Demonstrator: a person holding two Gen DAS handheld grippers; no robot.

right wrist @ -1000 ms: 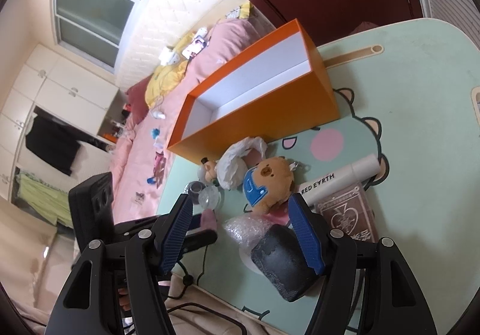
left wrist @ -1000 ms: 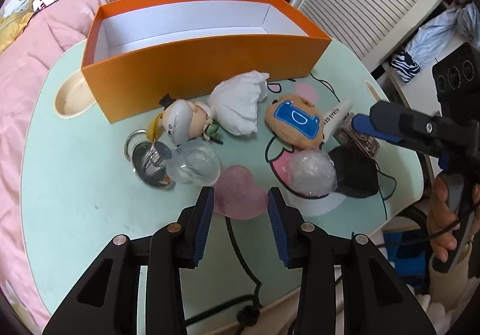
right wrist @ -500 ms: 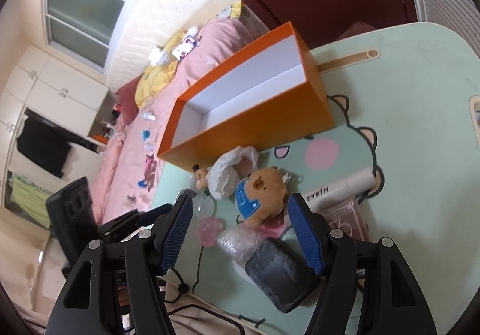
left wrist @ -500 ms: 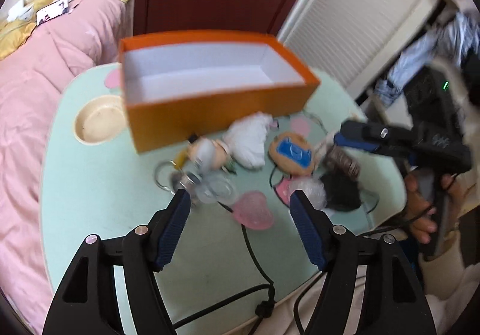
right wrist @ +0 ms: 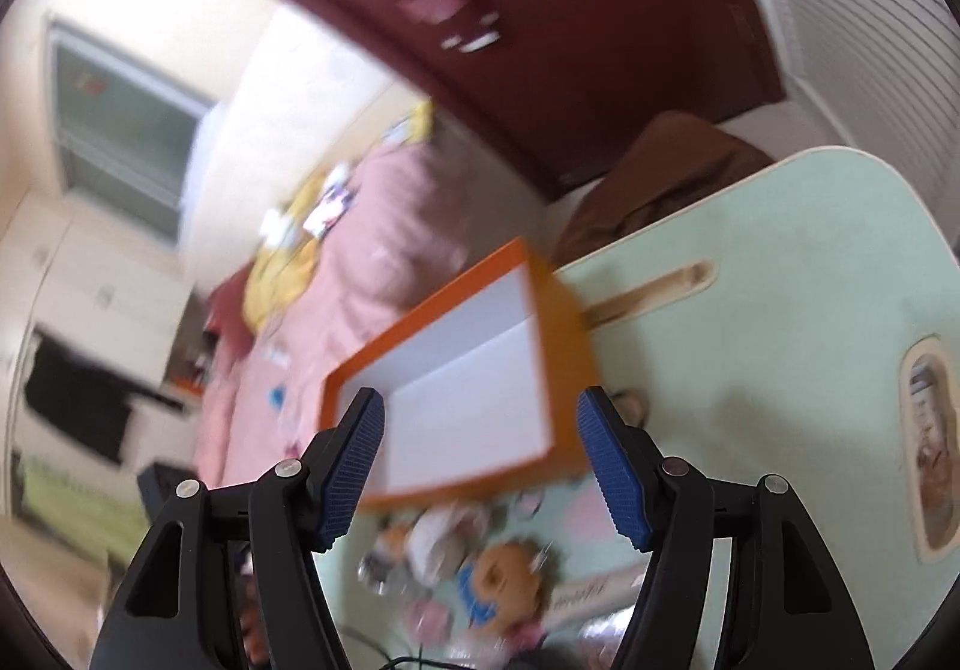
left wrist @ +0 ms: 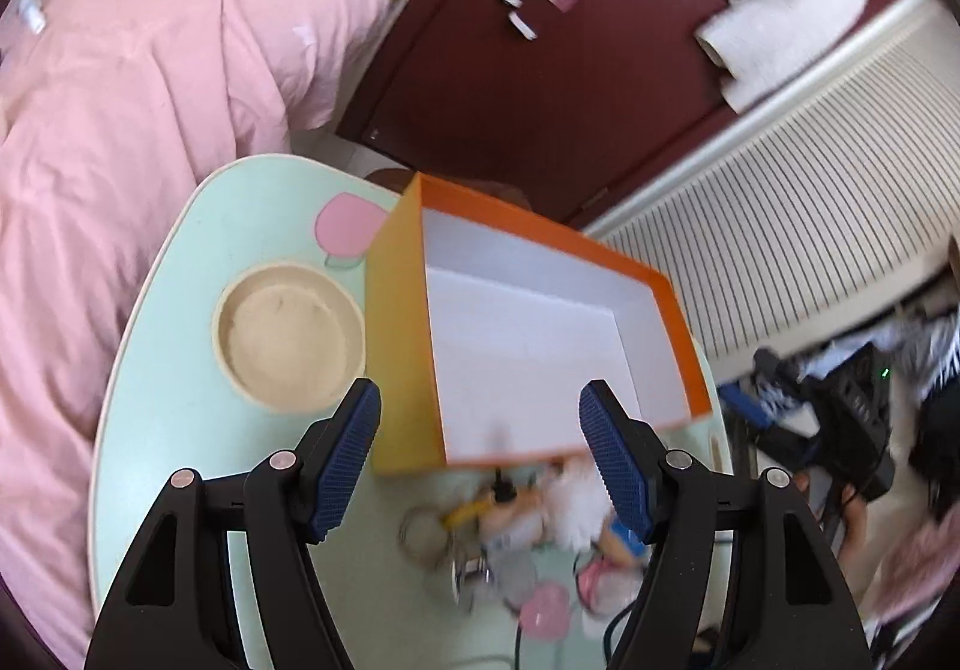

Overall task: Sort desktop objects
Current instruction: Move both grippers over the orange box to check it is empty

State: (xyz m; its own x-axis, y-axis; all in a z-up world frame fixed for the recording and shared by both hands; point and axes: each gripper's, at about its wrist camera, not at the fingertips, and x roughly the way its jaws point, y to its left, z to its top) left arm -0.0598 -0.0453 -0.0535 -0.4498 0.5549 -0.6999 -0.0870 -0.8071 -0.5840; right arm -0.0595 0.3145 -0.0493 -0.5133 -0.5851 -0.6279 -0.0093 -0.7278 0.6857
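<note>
Both claws pulled back and up since earlier frame; clutter that sat between my pads now low at 6 o'clock. Orange box [left wrist: 540, 346] dead ahead at 12, empty, long axis running 11 to 5. Left gripper [left wrist: 480, 460] spread, nothing pinched. Right gripper [right wrist: 480, 466] spread, empty too. Pink heart [left wrist: 543, 613] at 6, nearer left.

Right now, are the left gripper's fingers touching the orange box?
Apart. In the left wrist view the left gripper hangs open above the orange box, nothing between its fingers, with no pad pressing on the box walls.
</note>
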